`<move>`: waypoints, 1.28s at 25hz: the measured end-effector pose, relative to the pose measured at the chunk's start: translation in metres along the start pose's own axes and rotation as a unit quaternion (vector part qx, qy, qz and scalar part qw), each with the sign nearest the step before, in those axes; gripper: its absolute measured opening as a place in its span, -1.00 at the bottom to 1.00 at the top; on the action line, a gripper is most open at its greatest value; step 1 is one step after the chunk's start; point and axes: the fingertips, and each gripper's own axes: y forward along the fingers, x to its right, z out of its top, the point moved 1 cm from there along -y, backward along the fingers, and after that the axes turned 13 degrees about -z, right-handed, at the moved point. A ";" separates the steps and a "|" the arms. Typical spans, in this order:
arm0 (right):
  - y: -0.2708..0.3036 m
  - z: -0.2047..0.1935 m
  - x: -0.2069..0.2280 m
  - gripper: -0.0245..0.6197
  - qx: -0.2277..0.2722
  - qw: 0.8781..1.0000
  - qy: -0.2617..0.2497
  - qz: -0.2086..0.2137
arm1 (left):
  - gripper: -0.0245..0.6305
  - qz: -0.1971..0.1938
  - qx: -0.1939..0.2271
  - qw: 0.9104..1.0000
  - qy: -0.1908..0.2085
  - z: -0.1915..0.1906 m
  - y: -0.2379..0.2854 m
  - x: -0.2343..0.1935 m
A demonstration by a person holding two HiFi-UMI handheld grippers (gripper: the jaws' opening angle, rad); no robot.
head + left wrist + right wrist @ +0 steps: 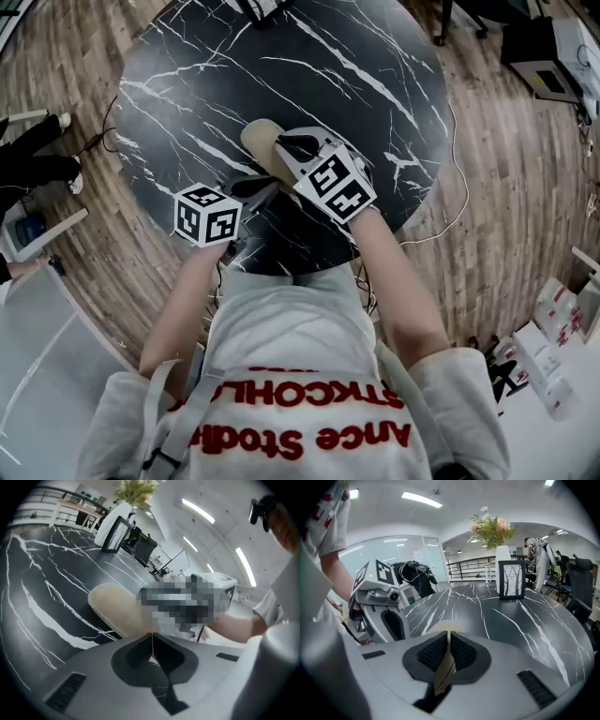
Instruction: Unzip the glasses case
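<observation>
A beige glasses case (pixel 258 139) lies on the round black marble table (pixel 187 84), near its front edge. My right gripper (pixel 292 146) is shut on the case's near end; a beige strip of the case (pixel 444 667) sits pinched between its pads, with my right gripper (pixel 448 637) pointing across the table. My left gripper (pixel 255 187) comes in from the left, its tips at the case's near end. In its own view my left gripper (pixel 151 637) is shut, tips meeting at the edge of the case (pixel 117 606). I cannot make out a zip pull between them.
A framed picture (pixel 511 579) and a white vase of flowers (pixel 499 531) stand at the far side of the table. Another person's legs (pixel 37 155) are at the left on the wooden floor. White boxes and shelves (pixel 558 328) stand at the right.
</observation>
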 end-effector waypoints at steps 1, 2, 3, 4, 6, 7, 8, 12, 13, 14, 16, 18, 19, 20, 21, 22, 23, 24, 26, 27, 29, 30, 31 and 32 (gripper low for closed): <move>-0.004 -0.001 0.001 -0.84 0.003 1.000 0.002 0.004 | -0.90 -0.008 0.011 1.000 -0.005 0.004 -0.003 0.002; -0.010 -0.003 0.006 -0.83 0.005 1.000 0.008 0.003 | -0.90 -0.004 0.017 1.000 0.008 0.011 -0.008 0.004; -0.017 -0.008 0.013 -0.83 0.006 1.000 0.010 0.000 | -0.90 0.011 0.018 0.999 0.037 0.021 -0.014 0.005; -0.025 -0.016 0.019 -0.83 0.001 1.000 0.005 0.000 | -0.90 0.031 0.010 0.997 0.075 0.031 -0.019 0.005; -0.036 -0.039 0.020 -0.81 -0.032 0.998 -0.042 0.026 | -0.90 0.061 -0.020 0.988 0.143 0.045 -0.019 0.004; -0.040 -0.054 0.016 -0.74 -0.059 0.994 -0.082 0.048 | -0.90 0.062 -0.036 0.984 0.163 0.049 -0.015 0.004; -0.042 -0.068 0.011 -0.65 -0.088 0.986 -0.127 0.069 | -0.90 0.055 -0.048 0.982 0.173 0.052 -0.008 0.006; -0.045 -0.090 0.000 -0.59 -0.134 0.956 -0.235 0.112 | -0.90 0.037 -0.087 0.978 0.186 0.050 0.017 0.007; -0.043 -0.087 0.000 -0.59 -0.129 0.955 -0.243 0.112 | -0.90 0.043 -0.094 0.975 0.196 0.049 0.020 0.007; -0.042 -0.084 0.000 -0.59 -0.124 0.953 -0.252 0.114 | -0.90 0.049 -0.097 0.973 0.205 0.048 0.020 0.007; -0.039 -0.081 -0.002 -0.59 -0.125 0.943 -0.281 0.125 | -0.90 0.055 -0.098 0.970 0.216 0.046 0.020 0.008; -0.036 -0.082 -0.008 -0.59 -0.134 0.927 -0.319 0.145 | -0.90 0.056 -0.100 0.968 0.223 0.044 0.018 0.008; -0.035 -0.082 -0.010 -0.59 -0.137 0.919 -0.335 0.154 | -0.91 0.057 -0.102 0.967 0.227 0.043 0.017 0.008; -0.035 -0.082 -0.013 -0.58 -0.139 0.913 -0.349 0.159 | -0.91 0.058 -0.104 0.966 0.231 0.042 0.017 0.008; -0.035 -0.082 -0.015 -0.58 -0.140 0.908 -0.359 0.162 | -0.90 0.060 -0.103 0.965 0.234 0.041 0.016 0.007; -0.035 -0.082 -0.016 -0.58 -0.140 0.906 -0.365 0.163 | -0.91 0.061 -0.100 0.965 0.236 0.040 0.016 0.007; -0.035 -0.082 -0.018 -0.58 -0.139 0.905 -0.367 0.162 | -0.91 0.061 -0.095 0.965 0.235 0.040 0.016 0.007; -0.036 -0.082 -0.019 -0.58 -0.137 0.907 -0.365 0.159 | -0.91 0.060 -0.089 0.967 0.233 0.040 0.016 0.007; -0.037 -0.084 -0.021 -0.60 -0.132 0.913 -0.355 0.148 | -0.91 0.055 -0.073 0.970 0.226 0.041 0.015 0.007; -0.038 -0.084 -0.021 -0.62 -0.129 0.917 -0.350 0.142 | -0.91 0.052 -0.066 0.971 0.223 0.041 0.015 0.007; -0.039 -0.086 -0.023 -0.70 -0.126 0.921 -0.344 0.133 | -0.91 0.045 -0.055 0.973 0.218 0.042 0.014 0.006; -0.040 -0.087 -0.023 -0.75 -0.126 0.922 -0.342 0.128 | -0.91 0.042 -0.053 0.974 0.216 0.042 0.014 0.006; -0.041 -0.088 -0.024 -0.77 -0.126 0.924 -0.339 0.123 | -0.91 0.041 -0.052 0.974 0.215 0.042 0.014 0.006; -0.041 -0.088 -0.025 -0.78 -0.125 0.927 -0.333 0.118 | -0.91 0.040 -0.051 0.975 0.214 0.042 0.014 0.006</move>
